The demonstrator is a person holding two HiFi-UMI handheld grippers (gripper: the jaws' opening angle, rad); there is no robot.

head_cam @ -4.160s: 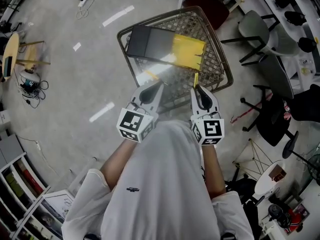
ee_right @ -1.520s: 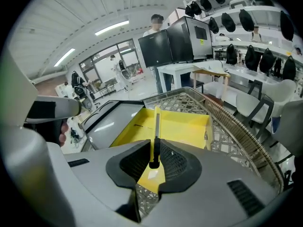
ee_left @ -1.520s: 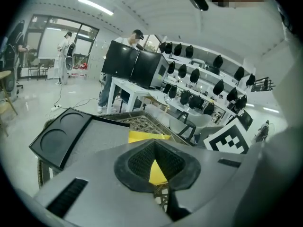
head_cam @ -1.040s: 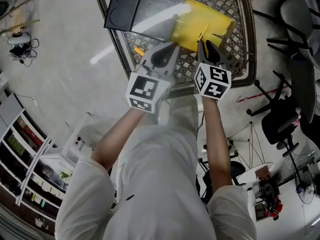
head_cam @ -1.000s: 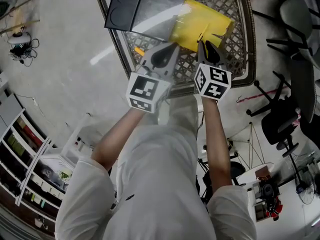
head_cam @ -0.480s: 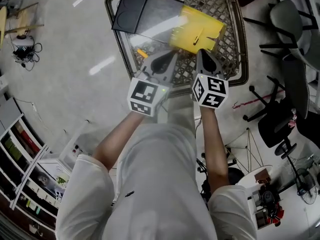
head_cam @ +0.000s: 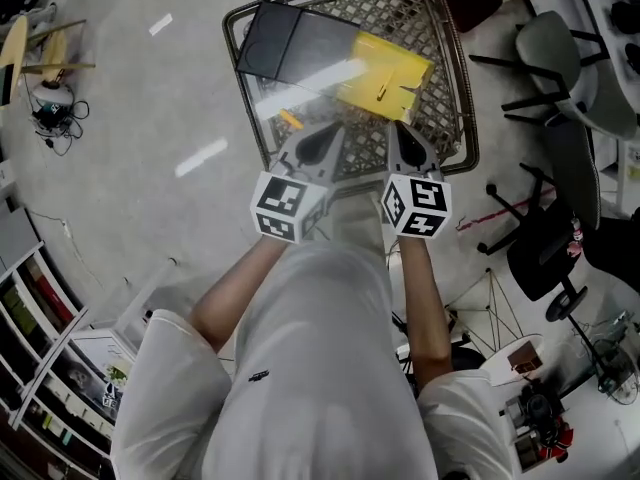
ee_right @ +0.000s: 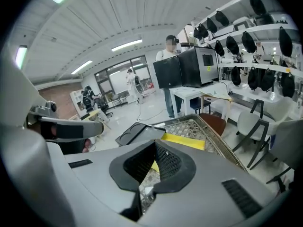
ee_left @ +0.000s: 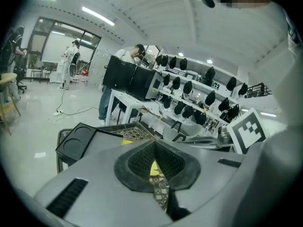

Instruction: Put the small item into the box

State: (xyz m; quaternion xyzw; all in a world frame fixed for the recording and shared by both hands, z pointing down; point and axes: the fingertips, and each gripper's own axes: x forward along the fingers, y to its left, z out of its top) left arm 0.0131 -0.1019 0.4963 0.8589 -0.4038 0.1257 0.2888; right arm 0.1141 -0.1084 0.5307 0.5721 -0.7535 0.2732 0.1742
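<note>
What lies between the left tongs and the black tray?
A small orange item lies there, just beyond the left tongs and short of the black tray; the head view shows it.

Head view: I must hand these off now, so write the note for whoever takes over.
Left tongs: shut, empty, above the near end of the lattice table.
Right tongs: same.
The yellow box lies on it beside a black tray.
A small orange item lies on the table, outside the box.
Done: cannot tell what the box holds.
To do: grip the orange item, place it in the box.
</note>
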